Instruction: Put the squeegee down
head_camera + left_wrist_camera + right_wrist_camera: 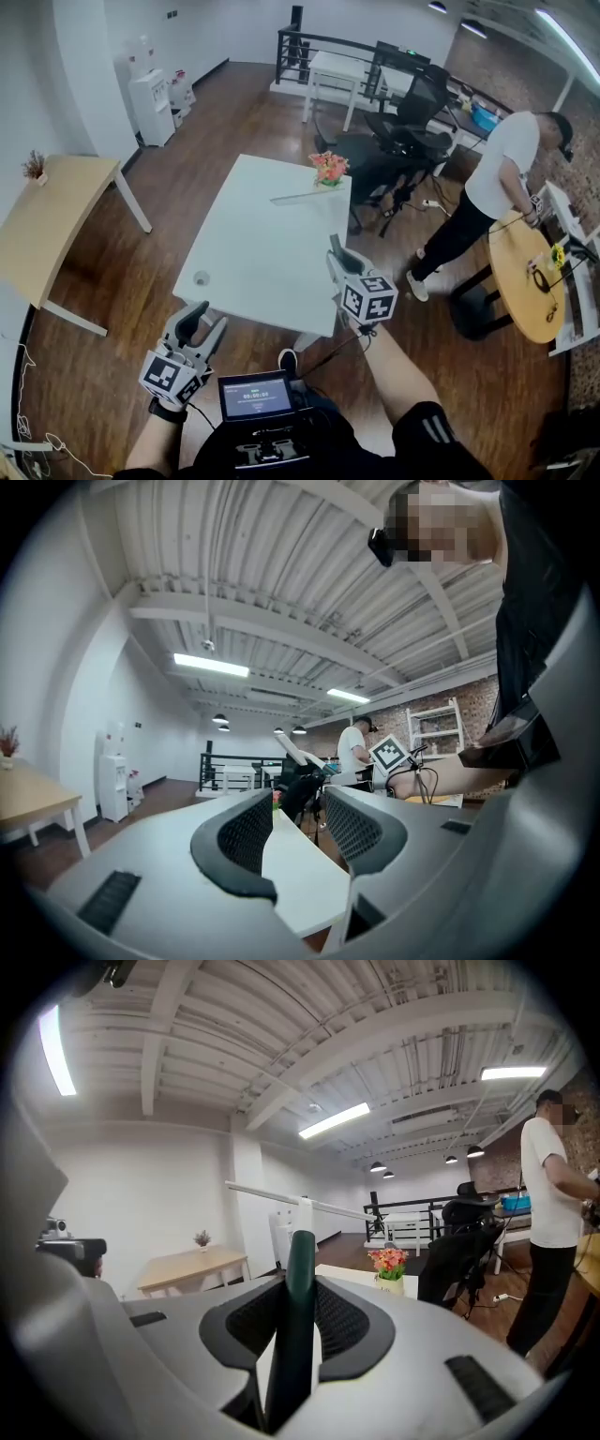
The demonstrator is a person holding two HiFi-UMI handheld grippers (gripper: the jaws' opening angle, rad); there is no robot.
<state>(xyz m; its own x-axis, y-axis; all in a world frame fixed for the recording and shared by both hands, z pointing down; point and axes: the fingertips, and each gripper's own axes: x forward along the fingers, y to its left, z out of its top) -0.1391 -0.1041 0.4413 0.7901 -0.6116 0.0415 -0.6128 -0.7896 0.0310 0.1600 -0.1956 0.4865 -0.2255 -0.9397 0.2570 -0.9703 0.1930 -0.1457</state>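
Observation:
The squeegee has a dark green handle point(295, 1307) and a long white blade point(281, 1196) at its top. My right gripper point(292, 1321) is shut on the handle and holds the tool upright. In the head view the right gripper point(336, 255) is over the near right part of the white table point(253, 244), with the blade point(309, 196) showing as a thin pale bar near the flowers. My left gripper point(204, 323) hangs off the table's near left corner, open and empty. In the left gripper view its jaws point(298, 822) stand apart, and the squeegee point(298, 750) shows far off.
A small flower pot point(329, 169) stands at the table's far right edge, and a round hole point(202, 277) is near its left edge. A wooden table point(47, 220) is at left, a round wooden table point(520, 281) at right with a person point(487, 187) beside it. Office chairs point(412, 122) stand behind.

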